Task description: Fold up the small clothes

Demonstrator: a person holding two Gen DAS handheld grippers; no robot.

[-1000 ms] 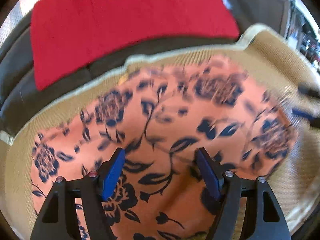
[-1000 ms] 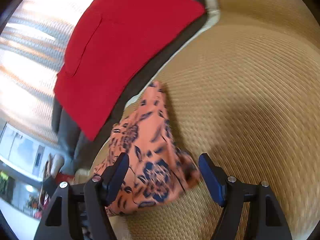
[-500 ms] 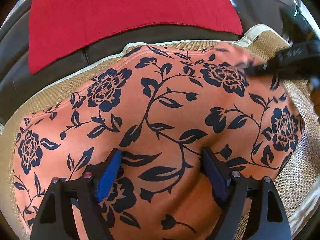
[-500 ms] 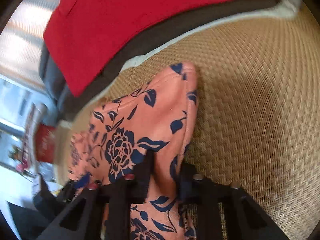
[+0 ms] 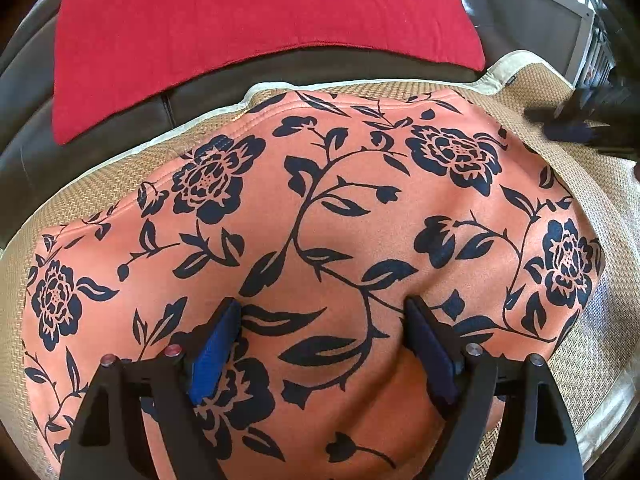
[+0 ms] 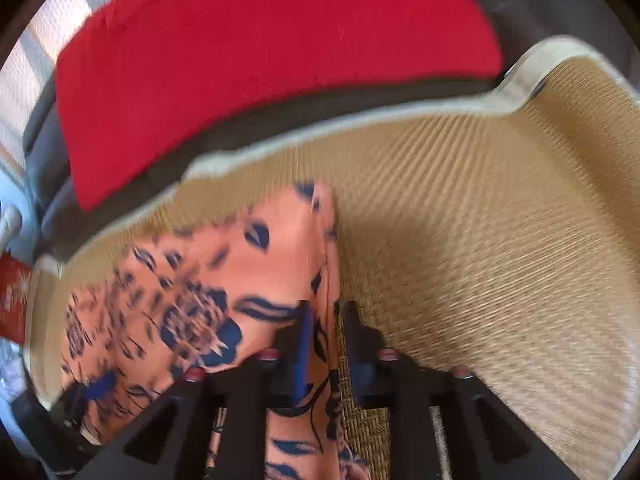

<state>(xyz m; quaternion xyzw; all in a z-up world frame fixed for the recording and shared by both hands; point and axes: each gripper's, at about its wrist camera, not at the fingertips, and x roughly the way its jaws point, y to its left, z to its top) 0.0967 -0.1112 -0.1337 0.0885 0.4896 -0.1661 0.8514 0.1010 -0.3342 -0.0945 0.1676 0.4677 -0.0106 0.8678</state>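
Note:
An orange garment with a dark blue flower print [image 5: 320, 216] lies spread on a woven tan mat [image 5: 608, 320]. My left gripper [image 5: 324, 312] is open, its fingers resting low over the near part of the cloth. In the right wrist view the same garment [image 6: 248, 264] lies at lower left, blurred. My right gripper [image 6: 324, 312] is shut on the garment's right edge. The right gripper also shows as a dark blurred shape at the right of the left wrist view [image 5: 588, 120].
A red cushion [image 5: 248, 28] leans on the dark leather sofa back [image 5: 36, 152] behind the mat. The mat's pale border [image 6: 360, 120] runs along the far side. Bare woven mat [image 6: 500, 248] stretches to the right of the garment.
My right gripper moved onto the garment's right edge and closed on it. The left gripper stayed open and moved closer over the cloth.

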